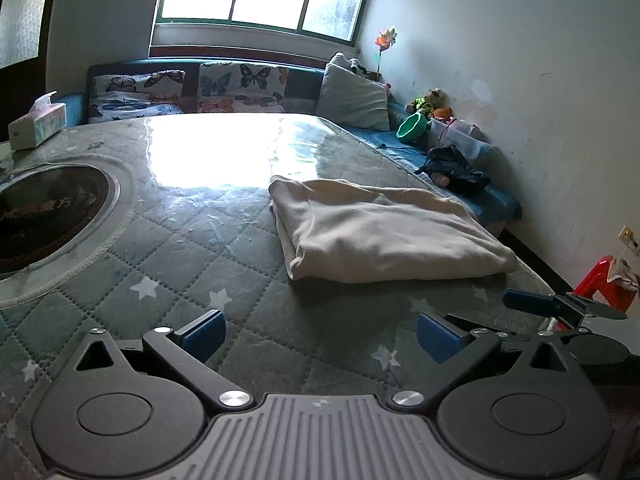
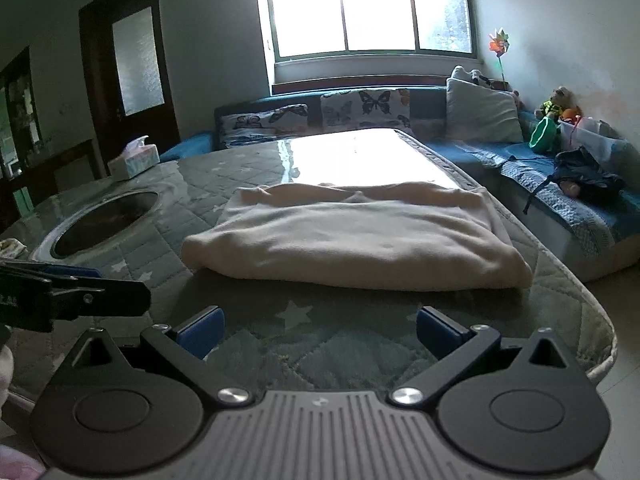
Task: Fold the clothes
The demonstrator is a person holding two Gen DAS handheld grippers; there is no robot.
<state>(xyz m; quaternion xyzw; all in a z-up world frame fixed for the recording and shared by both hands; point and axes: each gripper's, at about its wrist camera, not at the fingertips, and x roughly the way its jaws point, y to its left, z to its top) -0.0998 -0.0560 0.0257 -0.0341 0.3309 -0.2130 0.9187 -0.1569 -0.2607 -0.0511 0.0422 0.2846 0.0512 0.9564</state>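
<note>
— Which colours do you see on the worktop (image 2: 280, 336)?
— Grey-green quilted diamonds with white stars; the folded garment (image 2: 352, 240) is plain cream.
— And your gripper pads (image 1: 202, 334)?
— Blue, on black linkages.

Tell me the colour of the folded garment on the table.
Cream, plain with no pattern: the folded garment shows best in the right wrist view.

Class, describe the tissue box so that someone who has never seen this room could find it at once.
Start at the big quilted table with the round dark opening. Past that opening, at the table's far left corner, stands the tissue box, pale with a tissue poking up. It is the only box on the table.
</note>
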